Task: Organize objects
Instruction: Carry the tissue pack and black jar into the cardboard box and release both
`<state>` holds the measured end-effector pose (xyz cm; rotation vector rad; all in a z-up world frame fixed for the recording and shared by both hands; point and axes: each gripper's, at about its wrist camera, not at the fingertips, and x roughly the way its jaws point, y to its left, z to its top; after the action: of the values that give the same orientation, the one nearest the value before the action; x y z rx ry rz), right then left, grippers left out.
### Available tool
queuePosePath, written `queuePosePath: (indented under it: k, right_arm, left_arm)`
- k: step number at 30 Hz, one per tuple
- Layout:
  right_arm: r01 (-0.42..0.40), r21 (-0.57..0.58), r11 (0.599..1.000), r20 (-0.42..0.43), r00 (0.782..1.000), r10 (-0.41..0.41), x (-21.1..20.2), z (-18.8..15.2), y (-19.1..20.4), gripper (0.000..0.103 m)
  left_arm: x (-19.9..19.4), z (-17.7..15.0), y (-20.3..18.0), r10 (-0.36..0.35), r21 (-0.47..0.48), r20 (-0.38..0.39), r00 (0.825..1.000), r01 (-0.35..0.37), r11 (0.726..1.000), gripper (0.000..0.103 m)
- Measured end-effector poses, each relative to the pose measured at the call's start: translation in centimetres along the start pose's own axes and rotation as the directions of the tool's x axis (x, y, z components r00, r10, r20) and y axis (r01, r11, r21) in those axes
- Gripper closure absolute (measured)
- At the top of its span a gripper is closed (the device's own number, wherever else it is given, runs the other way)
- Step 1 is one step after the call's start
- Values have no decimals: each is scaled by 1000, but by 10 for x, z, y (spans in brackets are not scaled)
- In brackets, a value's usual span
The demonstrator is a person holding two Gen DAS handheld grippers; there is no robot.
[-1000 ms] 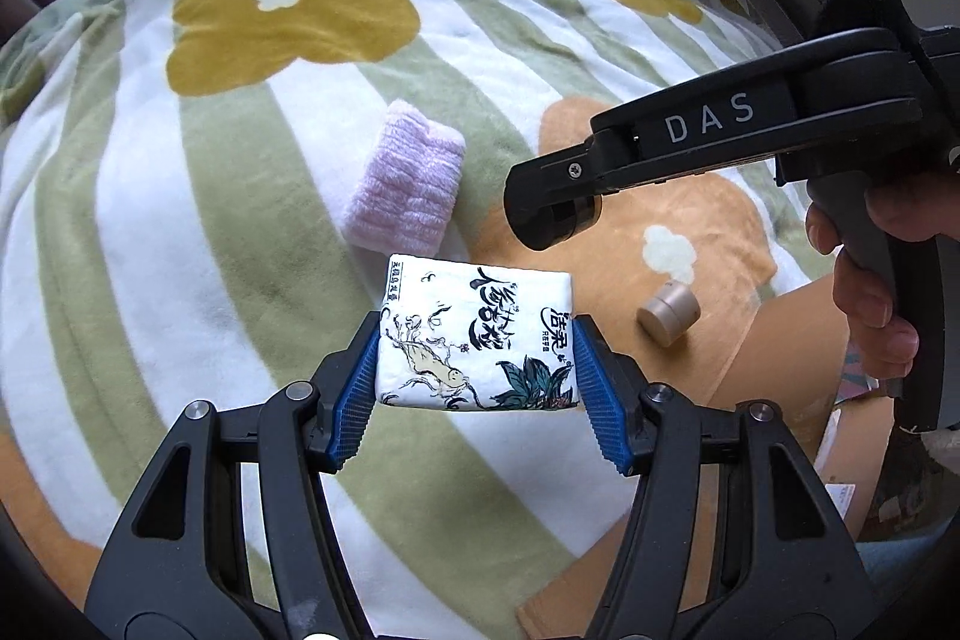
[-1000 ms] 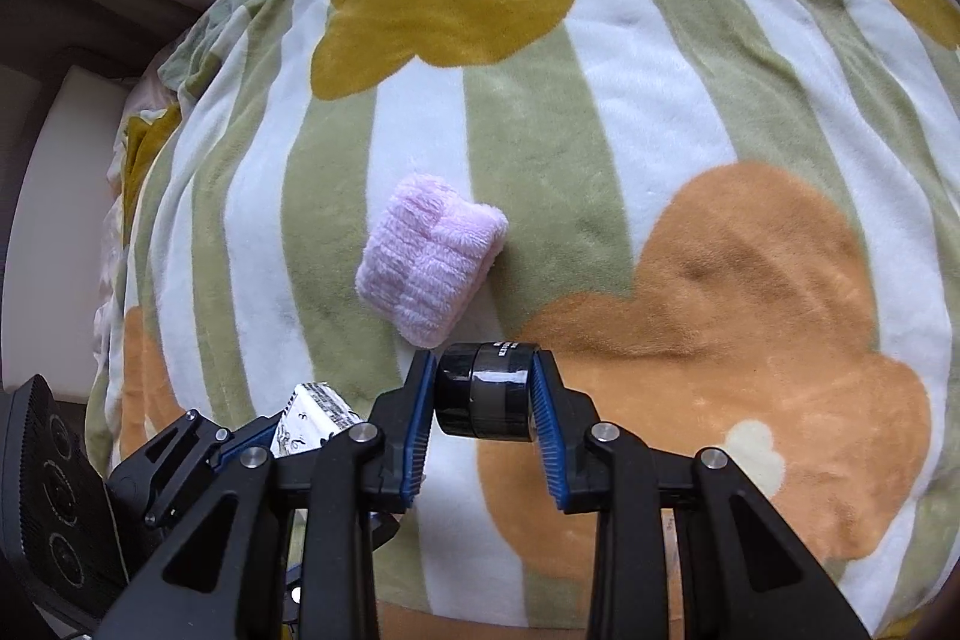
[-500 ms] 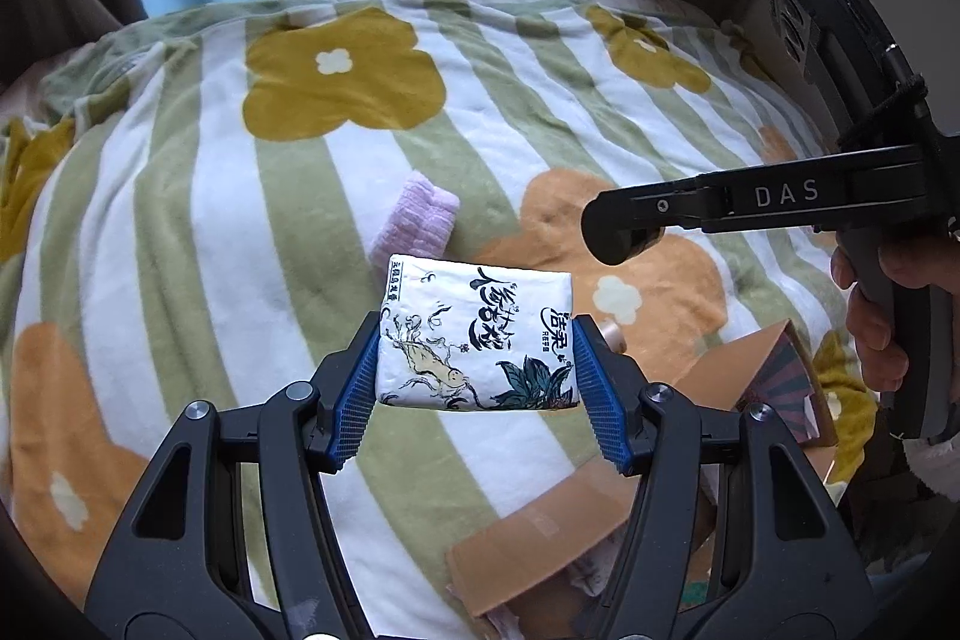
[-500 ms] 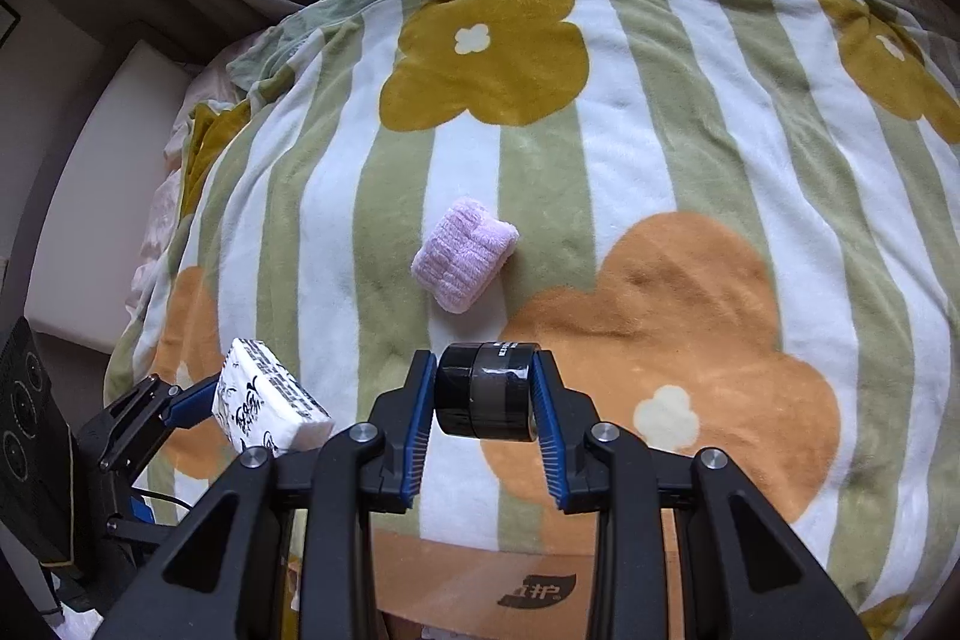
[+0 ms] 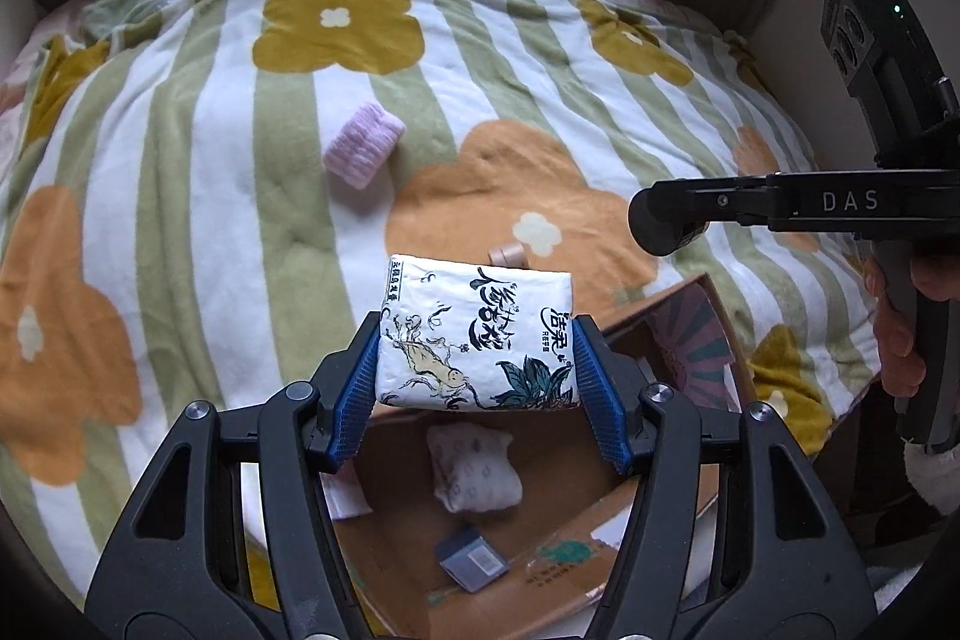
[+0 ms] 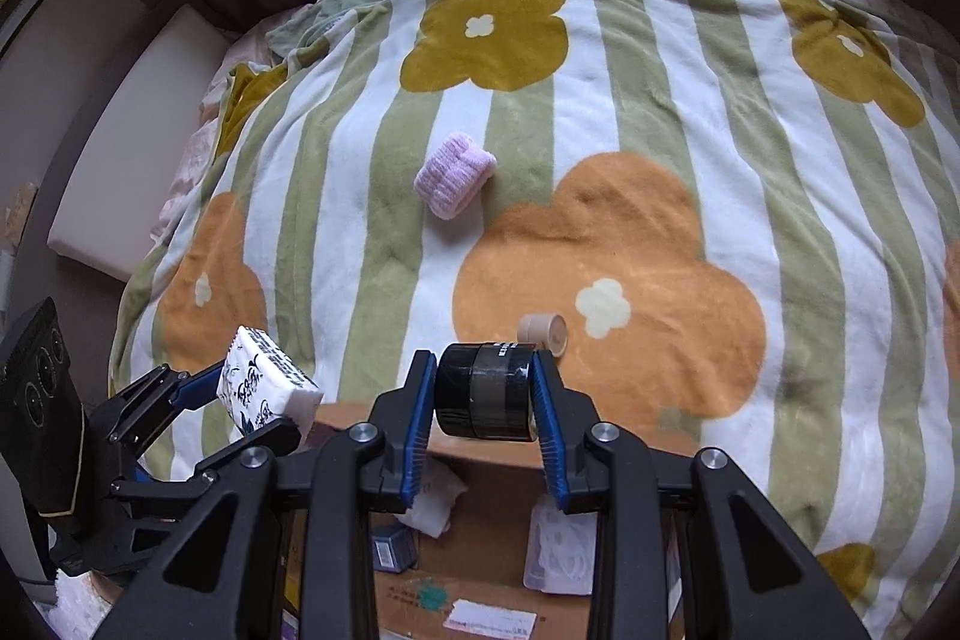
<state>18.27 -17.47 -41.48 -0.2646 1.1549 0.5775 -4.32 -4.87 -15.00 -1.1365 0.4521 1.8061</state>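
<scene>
My left gripper [image 5: 477, 373] is shut on a white tissue pack [image 5: 474, 340] printed with black script and leaves; the same tissue pack [image 6: 267, 388] shows at the lower left of the right wrist view. My right gripper [image 6: 485, 394] is shut on a black tape roll [image 6: 485, 391], which also shows side-on as the black tape roll [image 5: 663, 223]. Both are held in the air above an open cardboard box [image 5: 600, 508] at the near edge of the bed. A pink folded cloth [image 6: 454, 173] and a small beige roll [image 6: 543, 331] lie on the flowered blanket [image 6: 660, 130].
Inside the cardboard box [image 6: 480, 586] lie a white patterned packet [image 5: 474, 466], a small grey-blue box [image 5: 472, 559] and other white packets. A person's hand [image 5: 900, 334] holds the right gripper's handle. A pale blue surface and grey curtains stand behind the bed.
Both grippers have risen and pulled back from the blanket with their loads. The cardboard box has come into view beneath them; the pink cloth and beige roll now look farther away.
</scene>
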Motion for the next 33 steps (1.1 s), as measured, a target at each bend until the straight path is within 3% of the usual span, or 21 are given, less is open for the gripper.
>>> queuePosePath:
  k: [16,21,29,31,32,33]
  right_arm:
    - [81,105,991,-148,987,-65,13,-103,-33,74]
    - [113,142,983,-196,977,-84,22,-126,-37,74]
    - [154,223,963,-195,974,-111,22,-133,-38,74]
    - [180,249,952,-206,970,-129,24,-134,-39,74]
    - [182,256,949,-213,969,-128,26,-135,-40,74]
    - [188,267,945,-214,968,-132,27,-136,-41,68]
  left_arm:
    - [35,-93,-28,-13,-155,-140,990,-9,988,45]
    - [43,-107,-32,-6,-154,-183,983,-23,988,45]
    - [45,-107,-36,7,-115,-205,979,-31,993,45]
    - [47,-107,-38,16,-97,-216,976,-38,995,37]
    - [49,-107,-39,25,-91,-223,975,-46,995,11]
    - [49,-107,-40,39,-83,-222,974,-59,995,0]
